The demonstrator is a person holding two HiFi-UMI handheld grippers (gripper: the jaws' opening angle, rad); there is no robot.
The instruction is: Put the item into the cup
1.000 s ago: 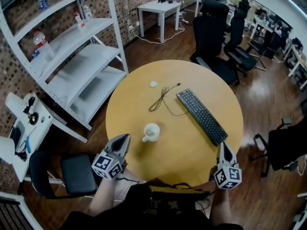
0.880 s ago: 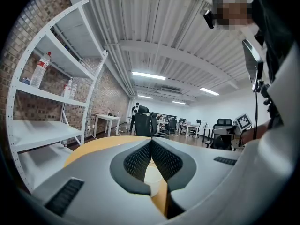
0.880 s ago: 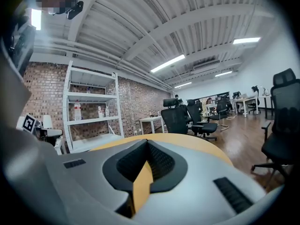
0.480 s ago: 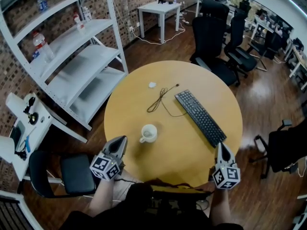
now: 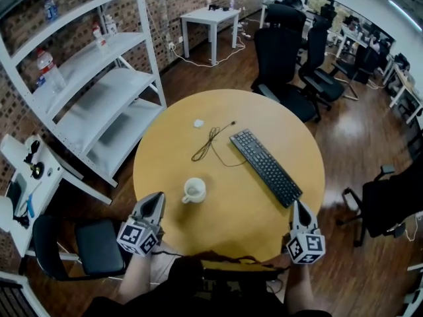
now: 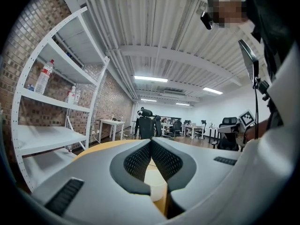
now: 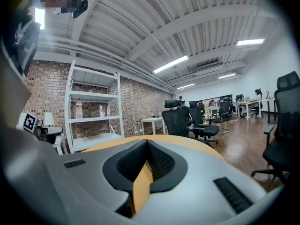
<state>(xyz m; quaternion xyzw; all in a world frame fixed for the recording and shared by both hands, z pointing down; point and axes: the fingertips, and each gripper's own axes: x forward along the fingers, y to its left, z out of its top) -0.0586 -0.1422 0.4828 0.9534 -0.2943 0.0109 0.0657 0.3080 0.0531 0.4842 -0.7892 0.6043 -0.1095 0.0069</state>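
Head view: my left claw (image 5: 157,199) and right claw (image 5: 298,205) hover at the near edge of the round worktop (image 5: 291,144). The white cup (image 5: 193,190) stands upright just ahead of the left claw. The small white item (image 5: 197,123) lies well beyond it, past the black cable (image 5: 210,140).

Left gripper view: my left claw (image 6: 151,144) has its jaws together with nothing between them, and the cup (image 6: 155,184) shows under them.

Right gripper view: my right claw (image 7: 146,142) is also closed and empty, above the bare worktop (image 7: 187,142).

I think the left one should open first, pass beside the cup, and come down low on the item without catching the cable.
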